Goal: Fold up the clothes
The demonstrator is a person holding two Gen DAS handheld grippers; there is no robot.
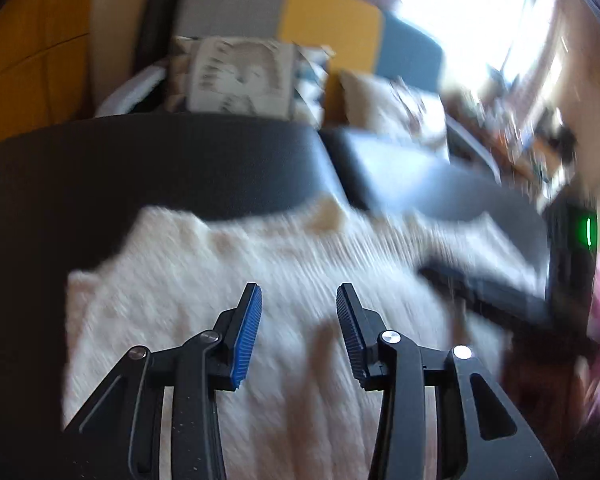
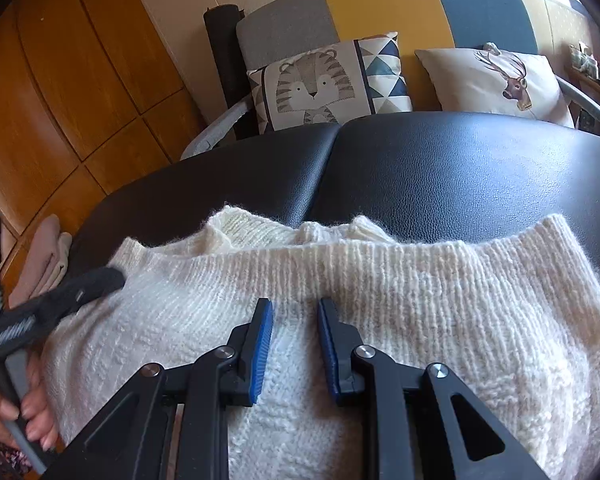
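A cream knitted sweater [image 2: 420,300] lies spread on a black padded table [image 2: 460,168], ribbed hem toward the far side, with bunched folds behind it. My right gripper [image 2: 295,308] hovers just over its middle, open by a narrow gap with nothing between the blue pads. In the blurred left wrist view, my left gripper [image 1: 298,292] is open wider above the sweater [image 1: 220,280], also empty. The left gripper's black tip [image 2: 100,280] rests over the sweater's left edge, held by a hand [image 2: 36,412]. A dark blur at the right, the right gripper [image 1: 480,292], crosses the sweater.
Behind the table stands a sofa with a tiger cushion [image 2: 320,84] and a deer cushion [image 2: 496,80]. Folded pinkish clothes [image 2: 48,260] lie off the table's left edge. A wooden cabinet [image 2: 60,80] fills the left. A green light [image 1: 588,232] glows at the right.
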